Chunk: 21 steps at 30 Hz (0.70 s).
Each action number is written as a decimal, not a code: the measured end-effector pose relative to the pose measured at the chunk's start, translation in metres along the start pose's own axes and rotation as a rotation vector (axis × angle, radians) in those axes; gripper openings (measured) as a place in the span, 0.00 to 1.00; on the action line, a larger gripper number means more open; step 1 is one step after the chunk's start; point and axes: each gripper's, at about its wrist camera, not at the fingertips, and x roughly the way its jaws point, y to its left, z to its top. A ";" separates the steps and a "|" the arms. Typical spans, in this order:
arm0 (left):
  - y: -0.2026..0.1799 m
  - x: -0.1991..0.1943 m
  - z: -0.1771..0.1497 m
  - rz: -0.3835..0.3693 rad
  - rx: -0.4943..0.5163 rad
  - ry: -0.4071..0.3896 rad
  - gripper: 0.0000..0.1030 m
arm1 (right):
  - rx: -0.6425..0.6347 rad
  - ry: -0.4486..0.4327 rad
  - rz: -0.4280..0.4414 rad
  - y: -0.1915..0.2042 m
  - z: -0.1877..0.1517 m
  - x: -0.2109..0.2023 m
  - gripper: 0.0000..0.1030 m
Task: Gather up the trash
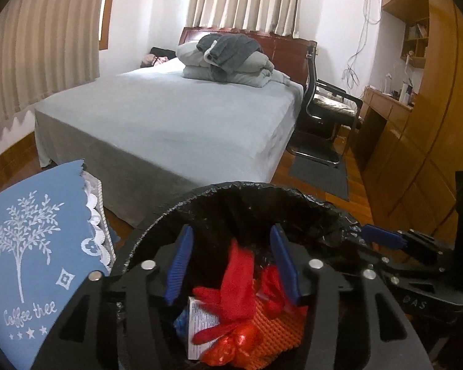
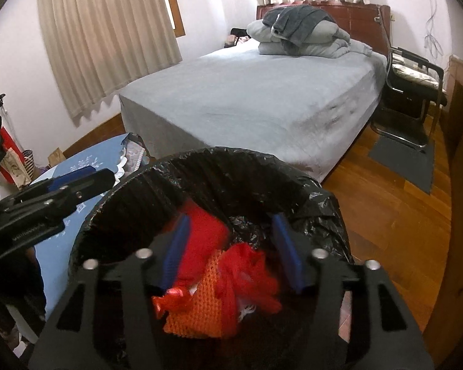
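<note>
Left wrist view. The left gripper (image 1: 231, 262) hung over the mouth of a round waste bin (image 1: 132, 240), its jaws standing moderately apart with nothing clamped between the ribbed blue pads (image 1: 179, 268). The bin was lined with a crinkled black plastic bag (image 1: 293, 203) folded over the rim, an arrangement that probably keeps the liner from slipping inward. The trash lay low inside the bin, below the pads: a red plastic bag (image 1: 237, 277), orange knobbly foam netting (image 1: 271, 326) and a small white printed carton (image 1: 200, 317). The right gripper (image 1: 382, 236) reached in from the right, just over the rim. A blue cloth (image 1: 31, 246) printed with a white tree and edged in lace lay left of the bin. Farther off stood a bed (image 1: 176, 123) under a smooth grey sheet.

Right wrist view. The right gripper (image 2: 231, 252) was poised over the same bin (image 2: 86, 231), jaws likewise apart and empty. Under it lay the red bag (image 2: 200, 240) and the orange netting (image 2: 206, 308), somewhat blurred. The black liner (image 2: 247, 172) showed glossy wrinkles. The left gripper (image 2: 74, 178) entered at the near left. The bed (image 2: 262, 98) stood beyond, with glossy wooden flooring (image 2: 385, 200) to the right. Both tools pointing into the bin suggests that the trash was already deposited.
</note>
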 end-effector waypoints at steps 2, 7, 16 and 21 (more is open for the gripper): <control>0.003 -0.003 0.001 0.008 -0.007 -0.005 0.58 | -0.002 -0.012 -0.010 0.001 -0.001 -0.004 0.73; 0.012 -0.019 0.003 0.041 -0.019 -0.033 0.76 | 0.001 -0.032 -0.015 0.002 0.002 -0.014 0.89; 0.030 -0.062 0.001 0.121 -0.049 -0.081 0.94 | -0.004 -0.057 0.015 0.017 0.010 -0.044 0.94; 0.040 -0.089 -0.006 0.165 -0.066 -0.096 0.94 | -0.035 -0.076 0.037 0.034 0.014 -0.063 0.95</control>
